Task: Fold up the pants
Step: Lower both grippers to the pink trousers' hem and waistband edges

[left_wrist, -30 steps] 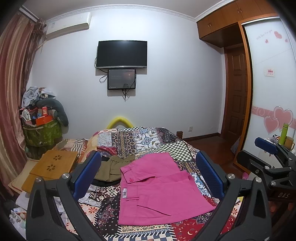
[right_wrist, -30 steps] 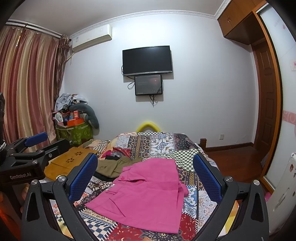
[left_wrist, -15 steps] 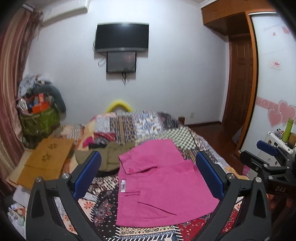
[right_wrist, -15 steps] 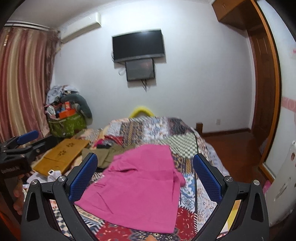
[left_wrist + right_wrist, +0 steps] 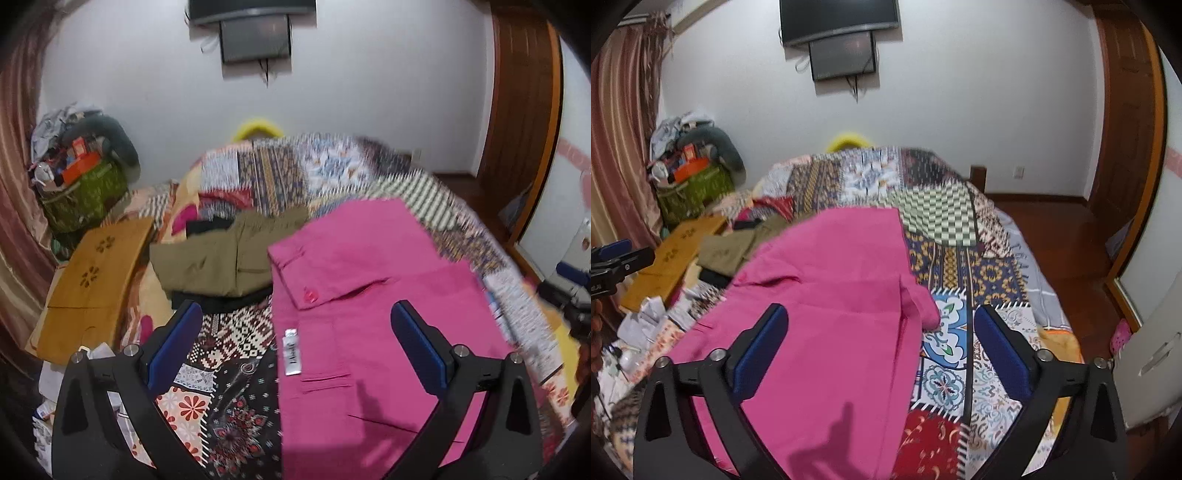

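Pink pants [image 5: 369, 295] lie spread on the patchwork quilt [image 5: 229, 339], waistband to the left, with a pink button [image 5: 309, 295] and a white label [image 5: 291, 352] showing. My left gripper [image 5: 295, 314] hovers open above the waistband edge, touching nothing. In the right wrist view the pink pants [image 5: 831, 295] stretch away over the quilt [image 5: 960, 277]. My right gripper [image 5: 879, 314] hangs above their right edge; its jaws are closing but stand wide, with no cloth pressed between them. Each gripper's shadow falls on the pink cloth.
Folded olive pants [image 5: 214, 258] on dark clothes lie left of the pink pair. A wooden board [image 5: 92, 273] and a full green basket [image 5: 85, 195] stand left of the bed. Papers [image 5: 646, 321] litter the near left corner. A wooden door [image 5: 1126, 110] and floor are to the right.
Both grippers have dropped and tilted down toward the bed, so the pink pants now fill the space between the fingers. The pants have not moved. The right jaws have narrowed slightly.
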Demonstrator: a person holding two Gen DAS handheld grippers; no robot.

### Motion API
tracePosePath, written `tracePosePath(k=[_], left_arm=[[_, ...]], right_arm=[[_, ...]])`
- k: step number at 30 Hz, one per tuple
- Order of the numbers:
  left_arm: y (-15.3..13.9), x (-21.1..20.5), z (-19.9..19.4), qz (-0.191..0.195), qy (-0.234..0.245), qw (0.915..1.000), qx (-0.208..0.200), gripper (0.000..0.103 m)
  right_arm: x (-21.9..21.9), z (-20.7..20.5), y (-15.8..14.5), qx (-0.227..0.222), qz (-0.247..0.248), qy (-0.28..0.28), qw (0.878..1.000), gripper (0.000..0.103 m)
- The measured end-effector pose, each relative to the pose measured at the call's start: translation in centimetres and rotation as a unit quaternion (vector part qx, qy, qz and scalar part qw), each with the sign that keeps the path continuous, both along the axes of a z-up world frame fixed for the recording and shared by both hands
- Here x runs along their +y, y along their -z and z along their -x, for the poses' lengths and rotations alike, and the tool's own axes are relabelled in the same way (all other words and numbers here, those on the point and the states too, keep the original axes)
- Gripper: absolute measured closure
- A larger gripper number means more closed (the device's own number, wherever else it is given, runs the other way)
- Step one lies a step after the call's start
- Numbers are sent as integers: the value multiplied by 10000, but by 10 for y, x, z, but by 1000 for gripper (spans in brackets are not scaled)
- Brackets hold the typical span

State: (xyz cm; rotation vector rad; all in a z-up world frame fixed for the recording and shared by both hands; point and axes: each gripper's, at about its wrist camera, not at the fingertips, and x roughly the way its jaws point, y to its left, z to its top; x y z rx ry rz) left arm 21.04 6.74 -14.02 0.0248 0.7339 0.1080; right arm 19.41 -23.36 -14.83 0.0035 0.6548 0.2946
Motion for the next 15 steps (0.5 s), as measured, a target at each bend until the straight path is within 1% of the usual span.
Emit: tracePosePath(k=[1,2,4,5,6,7,8,9,11,15], left_arm=[[6,3,-7,-13,-22,10000,96,0],[16,7,-16,16,-18,9997,238,0],[32,15,-30,150,-3,9985,523,1],[41,20,-38,240,-18,9973,690,8],[48,24,-44,288,-28,9963,811,13],[58,28,-52,344,-23,9946,982,19],[64,30,-57,378,-21,9933,1092,21],[69,32,-61,410,-17,9924,1164,22],[80,34,-69,502,28,9902,1300,26],[90,32,-80,650,204,9867,1475,31]], right_arm=[[-1,-7,6,130,31,-31,9999,12],[-2,-13,12,200,36,-54,9998,13],[-3,-23,23,408,65,-132,9991,20],[-4,-31,29,519,84,-177,9985,22],[-4,-36,35,618,110,-211,9978,27],[-3,-41,38,708,123,-236,9971,36],[-2,-46,43,837,120,-286,9960,40],[-1,-53,48,970,96,-352,9946,42],[-1,-63,60,1190,15,-409,9920,42],[-1,-80,75,1424,-106,-569,9881,50]])
